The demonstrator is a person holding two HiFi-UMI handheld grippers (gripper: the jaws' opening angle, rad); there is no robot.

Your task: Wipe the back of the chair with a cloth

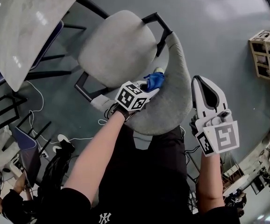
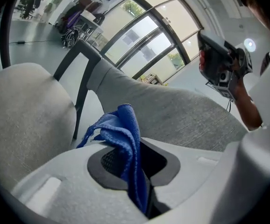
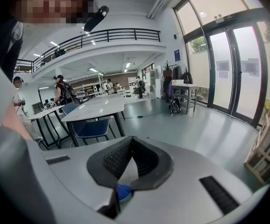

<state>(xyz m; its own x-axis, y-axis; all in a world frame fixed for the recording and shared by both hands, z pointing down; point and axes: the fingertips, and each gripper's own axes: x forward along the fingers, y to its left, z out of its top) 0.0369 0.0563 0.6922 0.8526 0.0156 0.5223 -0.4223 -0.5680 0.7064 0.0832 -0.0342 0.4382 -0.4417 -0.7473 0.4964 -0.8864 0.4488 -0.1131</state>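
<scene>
Left gripper (image 1: 149, 88) pinches the blue cloth (image 1: 154, 80), pressed on the chair back (image 1: 177, 97) just ahead of it. Right gripper (image 1: 199, 82), jaws together and empty, hovers beside the chair back. Dragging the bunched cloth across the rough fabric could tug it loose.

Colours: cloth (image 2: 125, 129) is solid saturated blue. The chair back (image 1: 174, 92) is mid-grey woven fabric, the seat (image 1: 116, 48) a paler grey, the frame (image 1: 158, 21) black. The left gripper (image 2: 134, 168) and right gripper (image 1: 202, 82) have white shells with black ribbed pads. Each marker cube (image 1: 131, 96) has black squares on white. The floor (image 1: 219, 27) is dull blue-grey, the table top (image 1: 23, 22) pale grey and faintly marbled.
</scene>
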